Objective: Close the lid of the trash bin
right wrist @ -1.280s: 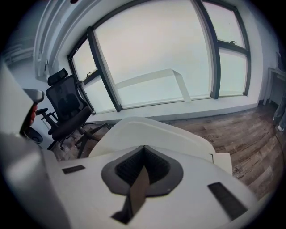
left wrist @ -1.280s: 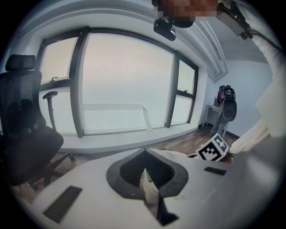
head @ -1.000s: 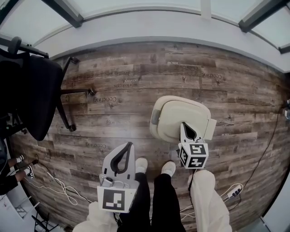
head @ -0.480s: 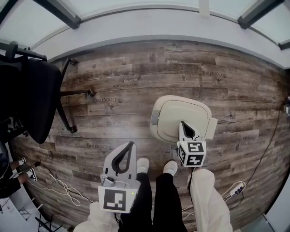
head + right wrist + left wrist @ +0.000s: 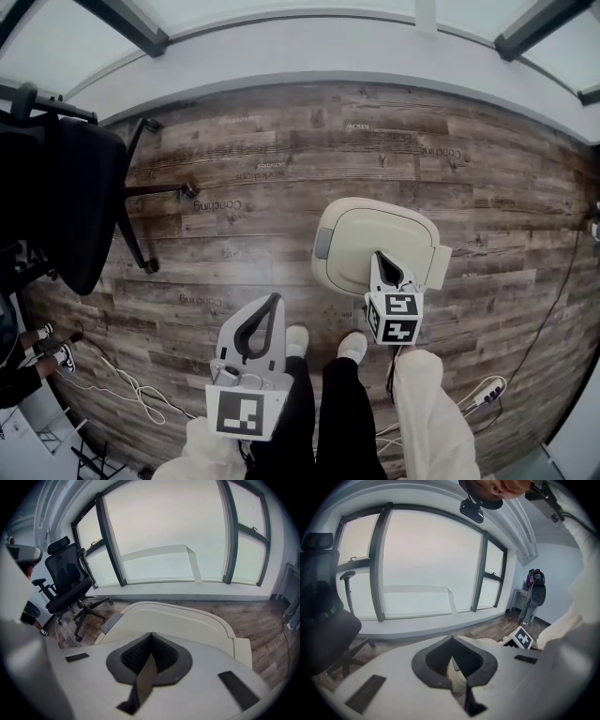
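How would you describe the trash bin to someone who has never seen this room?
Start from the wooden floor below the long window. The trash bin stands right of centre, ahead of the person's shoes, beneath the right gripper. It is the only cream, rounded box; the black office chair stands far left.

Short brand-like words are printed here and there on the planks of the wooden floor (image 5: 281, 234), some upside down, for instance one (image 5: 217, 204) near the chair leg and one (image 5: 441, 155) towards the wall; they seem to begin "Coo", but are too small to read with certainty. The grey tab (image 5: 111, 622) on the trash bin (image 5: 375, 234) carries faint lettering that cannot be read. The left marker cube (image 5: 246, 412) and the right marker cube (image 5: 398, 319) bear only black-and-white square patterns.
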Tool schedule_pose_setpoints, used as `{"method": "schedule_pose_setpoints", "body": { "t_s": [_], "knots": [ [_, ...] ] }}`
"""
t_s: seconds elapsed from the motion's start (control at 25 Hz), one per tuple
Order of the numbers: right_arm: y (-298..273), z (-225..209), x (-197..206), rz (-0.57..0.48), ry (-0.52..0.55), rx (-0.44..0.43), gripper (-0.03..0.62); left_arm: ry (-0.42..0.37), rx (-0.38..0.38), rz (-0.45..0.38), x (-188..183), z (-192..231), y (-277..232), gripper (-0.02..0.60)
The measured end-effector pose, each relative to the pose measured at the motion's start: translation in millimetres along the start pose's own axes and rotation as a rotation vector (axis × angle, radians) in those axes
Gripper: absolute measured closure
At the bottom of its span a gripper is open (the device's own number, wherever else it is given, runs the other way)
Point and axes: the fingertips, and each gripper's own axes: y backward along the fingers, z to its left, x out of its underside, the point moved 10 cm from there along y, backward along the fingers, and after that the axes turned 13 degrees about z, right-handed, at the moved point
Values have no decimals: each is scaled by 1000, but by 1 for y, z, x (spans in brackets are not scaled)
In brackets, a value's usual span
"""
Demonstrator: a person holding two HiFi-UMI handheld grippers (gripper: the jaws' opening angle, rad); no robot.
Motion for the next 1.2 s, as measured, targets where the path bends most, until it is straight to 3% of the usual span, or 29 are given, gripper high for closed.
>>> {"method": "schedule_pose_setpoints", "body": {
  "t_s": [0.2, 0.56, 0.8, 1.2],
  "knots": [
    [7, -1, -1, -8, -39, -32, 571, -12, -7, 7, 3, 5, -4, 572],
    [87, 2, -4, -162, -80, -17, 571, -56, 22, -11, -12, -10, 11, 572],
    [214, 10, -25, -274, -158, 25, 571, -124, 61, -50, -63, -33, 68, 572],
    [451, 43, -84, -458, -159, 110, 571, -191, 82, -237, -164, -62, 198, 572]
  ]
}}
